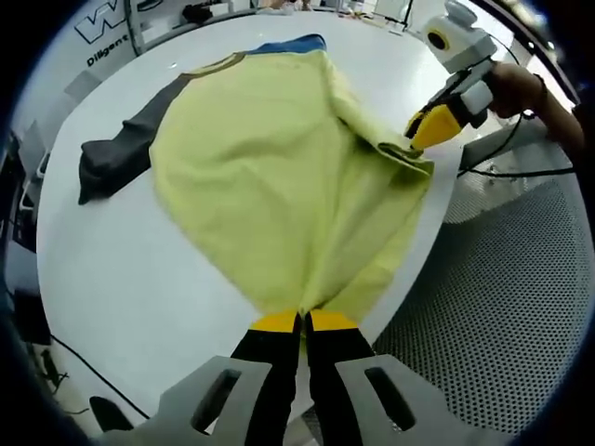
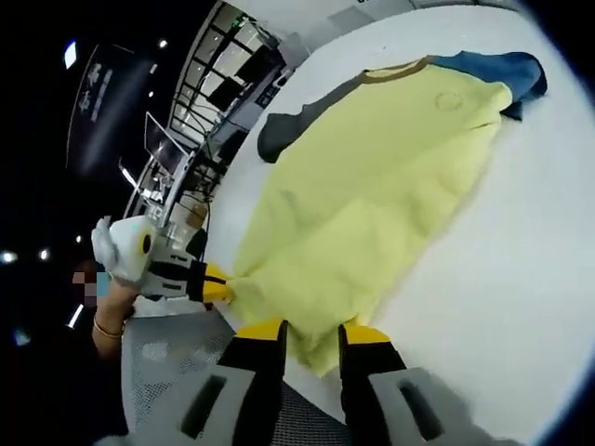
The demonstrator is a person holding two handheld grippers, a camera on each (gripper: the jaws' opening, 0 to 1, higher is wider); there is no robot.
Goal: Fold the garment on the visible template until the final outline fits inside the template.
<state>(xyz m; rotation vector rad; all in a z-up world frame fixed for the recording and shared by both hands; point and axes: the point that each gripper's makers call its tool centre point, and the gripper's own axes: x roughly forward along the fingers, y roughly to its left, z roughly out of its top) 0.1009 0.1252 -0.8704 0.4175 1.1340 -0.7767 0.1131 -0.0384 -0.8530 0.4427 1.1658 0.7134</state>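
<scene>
A yellow shirt (image 1: 279, 177) with a grey sleeve (image 1: 112, 158) and a blue sleeve (image 1: 293, 44) lies spread on the white table (image 1: 121, 279). In the left gripper view my left gripper (image 1: 303, 321) is shut on the shirt's hem at the near table edge. My right gripper (image 1: 416, 139) comes in from the right and pinches the hem's other corner, lifting a fold. In the right gripper view my right gripper (image 2: 311, 333) has the yellow shirt (image 2: 372, 186) bunched between its jaws. The left gripper (image 2: 221, 284), held by a hand, grips the hem beside it.
A grey perforated surface (image 1: 507, 307) lies below the table's rounded edge on the right, with a black cable (image 1: 502, 167) running along it. A lettered banner (image 1: 107, 28) stands behind the table. Dim racks and a screen (image 2: 177, 139) stand past the table's far side.
</scene>
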